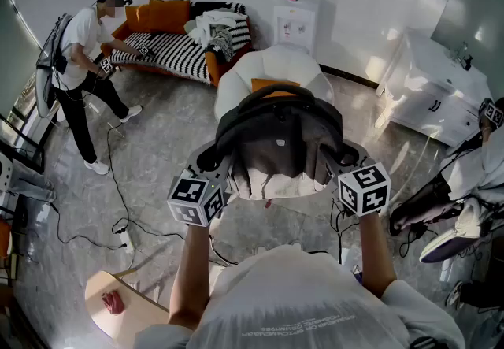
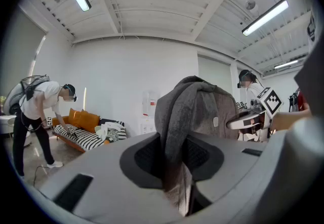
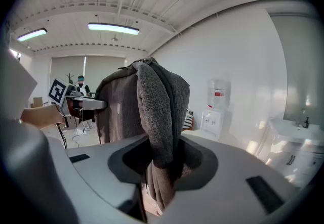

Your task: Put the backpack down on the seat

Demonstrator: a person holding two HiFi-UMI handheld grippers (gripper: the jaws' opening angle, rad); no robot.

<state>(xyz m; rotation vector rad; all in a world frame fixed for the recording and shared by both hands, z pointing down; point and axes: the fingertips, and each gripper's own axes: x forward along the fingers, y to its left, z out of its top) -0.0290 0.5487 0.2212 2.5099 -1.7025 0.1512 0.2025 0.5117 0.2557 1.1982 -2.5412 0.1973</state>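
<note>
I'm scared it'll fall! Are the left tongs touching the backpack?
Touching. The left gripper view shows the left tongs squeezed shut on a grey strap of the backpack.

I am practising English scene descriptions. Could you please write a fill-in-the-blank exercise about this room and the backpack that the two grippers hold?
1. The left gripper and the right gripper are each shut on a strap of the ____ fabric backpack.
2. Beyond it stands a white rounded seat with an ____ cushion on it.
3. The orange sofa at the far wall carries a cover with black and white ____.
Missing words: grey; orange; stripes.
</note>
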